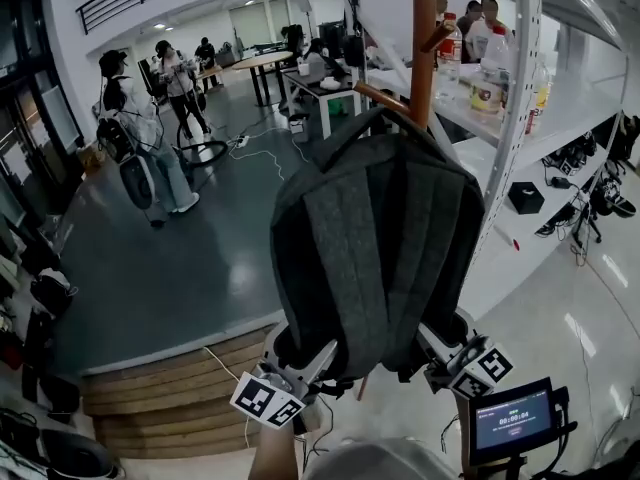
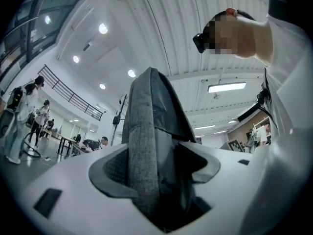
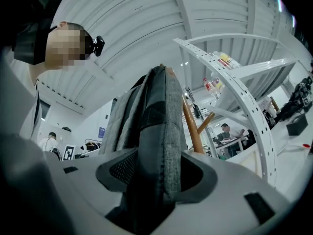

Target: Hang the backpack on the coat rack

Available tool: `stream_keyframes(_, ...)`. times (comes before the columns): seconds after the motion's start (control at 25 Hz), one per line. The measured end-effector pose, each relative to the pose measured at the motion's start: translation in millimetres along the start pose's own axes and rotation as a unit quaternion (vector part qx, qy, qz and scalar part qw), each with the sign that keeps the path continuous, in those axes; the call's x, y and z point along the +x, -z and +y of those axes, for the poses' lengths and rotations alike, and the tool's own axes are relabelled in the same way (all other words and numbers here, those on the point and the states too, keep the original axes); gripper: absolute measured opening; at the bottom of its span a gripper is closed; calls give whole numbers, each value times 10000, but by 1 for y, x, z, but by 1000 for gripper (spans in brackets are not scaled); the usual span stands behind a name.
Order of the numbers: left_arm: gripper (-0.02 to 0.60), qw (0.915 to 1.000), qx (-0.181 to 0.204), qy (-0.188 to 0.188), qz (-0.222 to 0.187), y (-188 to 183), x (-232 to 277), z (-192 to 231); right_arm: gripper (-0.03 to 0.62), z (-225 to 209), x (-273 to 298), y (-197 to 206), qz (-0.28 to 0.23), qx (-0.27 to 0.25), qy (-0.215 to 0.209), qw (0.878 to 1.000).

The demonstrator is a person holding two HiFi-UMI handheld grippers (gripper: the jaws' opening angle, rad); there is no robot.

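Note:
A dark grey backpack [image 1: 375, 243] is held up high in front of me, its top close against the wooden coat rack [image 1: 423, 53] and one brown peg [image 1: 380, 98]. My left gripper [image 1: 300, 368] is shut on the backpack's lower left edge, and grey fabric [image 2: 144, 155] fills the gap between its jaws. My right gripper [image 1: 450, 353] is shut on the lower right edge, with the fabric [image 3: 159, 146] pinched the same way. The rack's pole [image 3: 192, 126] rises just behind the bag in the right gripper view. Whether the top loop is over a peg is hidden.
A white metal shelf unit [image 1: 560, 98] with bottles stands right beside the rack. Wooden steps [image 1: 170, 393] lie below left, then a dark floor [image 1: 190, 258] where several people stand and tables sit. A small screen [image 1: 512, 418] shows at bottom right.

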State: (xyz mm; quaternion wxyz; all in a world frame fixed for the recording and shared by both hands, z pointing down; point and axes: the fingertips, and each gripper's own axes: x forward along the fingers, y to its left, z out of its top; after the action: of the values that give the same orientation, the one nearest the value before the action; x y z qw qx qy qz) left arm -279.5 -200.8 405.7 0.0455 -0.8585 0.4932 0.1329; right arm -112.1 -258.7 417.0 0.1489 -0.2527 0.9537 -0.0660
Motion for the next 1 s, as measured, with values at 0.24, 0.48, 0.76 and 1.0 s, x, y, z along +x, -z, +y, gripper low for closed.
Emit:
stream_keyframes(0.24,295,9992,250,119,-271,-39,37,2,233,-19,16,-55,-418,-337,-68,9985)
stream_keyframes(0.48,295,9977,344,406,-421,-74,79,2,233,-33,21,-103,-635,-572,80,9963)
stream_keyframes(0.76,295,9971,191,689,-253,-82,110,3,233,-49,18,-120,-626,-472,399,9961)
stream_keyframes(1.0,295,9971,-77,740,-163,-76,118,9,233,-56,20,-119,-416,-375,517,9971)
